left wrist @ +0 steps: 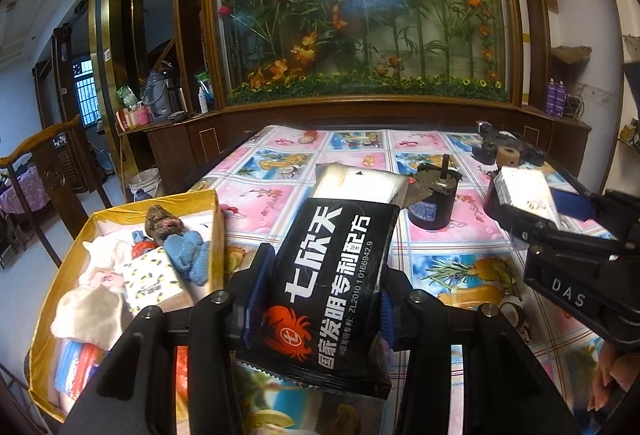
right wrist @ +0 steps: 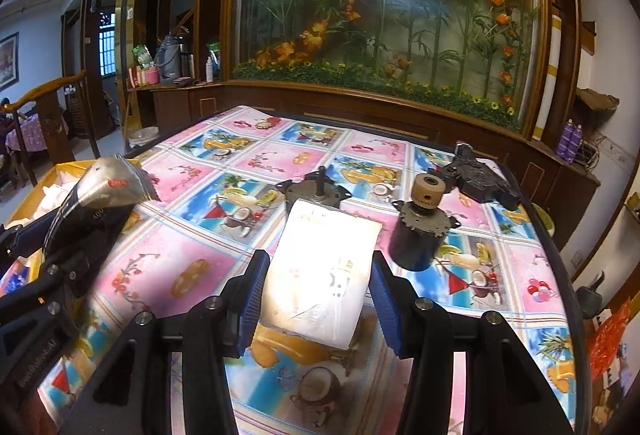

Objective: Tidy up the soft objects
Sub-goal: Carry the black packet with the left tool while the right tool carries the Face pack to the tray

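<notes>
My left gripper (left wrist: 320, 279) is shut on a black soft pouch (left wrist: 324, 275) with white Chinese print and a red crab logo, held above the table's front left; it also shows in the right wrist view (right wrist: 100, 195). My right gripper (right wrist: 318, 275) is shut on a white tissue pack (right wrist: 324, 267), held above the table; it also shows in the left wrist view (left wrist: 528, 195). A yellow box (left wrist: 208, 203) at the left holds several soft things: a blue cloth (left wrist: 188, 251), a lemon-print tissue pack (left wrist: 152, 281), white cloths.
On the fruit-print tablecloth (right wrist: 192, 263) stand two small dark motors (right wrist: 416, 235) (right wrist: 316, 191) and a black mechanical part (right wrist: 480, 175) at the far right. A wooden cabinet with a plant display lies behind. A wooden chair (left wrist: 48, 163) stands at the left.
</notes>
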Demonstrator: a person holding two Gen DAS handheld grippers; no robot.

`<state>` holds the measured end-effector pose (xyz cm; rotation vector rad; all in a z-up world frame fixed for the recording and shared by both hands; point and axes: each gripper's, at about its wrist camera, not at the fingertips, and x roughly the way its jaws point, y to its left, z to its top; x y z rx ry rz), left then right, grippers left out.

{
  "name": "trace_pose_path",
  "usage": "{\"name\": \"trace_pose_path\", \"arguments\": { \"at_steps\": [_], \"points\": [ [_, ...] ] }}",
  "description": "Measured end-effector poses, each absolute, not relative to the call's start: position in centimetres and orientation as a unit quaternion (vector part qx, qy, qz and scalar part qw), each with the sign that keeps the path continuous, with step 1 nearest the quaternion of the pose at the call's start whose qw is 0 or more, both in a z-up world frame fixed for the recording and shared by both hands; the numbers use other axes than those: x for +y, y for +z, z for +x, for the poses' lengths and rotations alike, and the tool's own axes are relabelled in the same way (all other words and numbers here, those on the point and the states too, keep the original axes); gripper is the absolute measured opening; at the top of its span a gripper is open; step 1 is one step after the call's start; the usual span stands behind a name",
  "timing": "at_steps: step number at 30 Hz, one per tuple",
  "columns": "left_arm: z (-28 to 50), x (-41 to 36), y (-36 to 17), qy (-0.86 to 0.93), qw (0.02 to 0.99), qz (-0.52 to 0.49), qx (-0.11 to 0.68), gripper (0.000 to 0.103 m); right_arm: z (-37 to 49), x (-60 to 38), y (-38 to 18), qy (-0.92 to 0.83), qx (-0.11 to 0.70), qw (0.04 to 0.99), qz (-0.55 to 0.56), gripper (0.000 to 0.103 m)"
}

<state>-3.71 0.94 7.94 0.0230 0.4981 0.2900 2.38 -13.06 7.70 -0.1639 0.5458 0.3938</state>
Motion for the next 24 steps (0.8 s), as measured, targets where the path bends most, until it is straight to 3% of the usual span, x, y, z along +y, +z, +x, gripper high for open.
{"name": "trace_pose_path", "arguments": {
  "at_steps": [14, 24],
  "points": [
    [-9.6, 8.1, 10.2, 0.191, 0.955, -0.039, 0.223, 0.045, -2.4, -7.3, 8.2, 0.296, 0.266, 0.916, -0.047, 0.054],
    [-13.8, 17.0, 8.2, 0.257, 0.924, -0.098, 0.266, 0.045, -6.6, 1.7, 8.0, 0.408, 0.287, 0.864, -0.064, 0.054]
  ]
}}
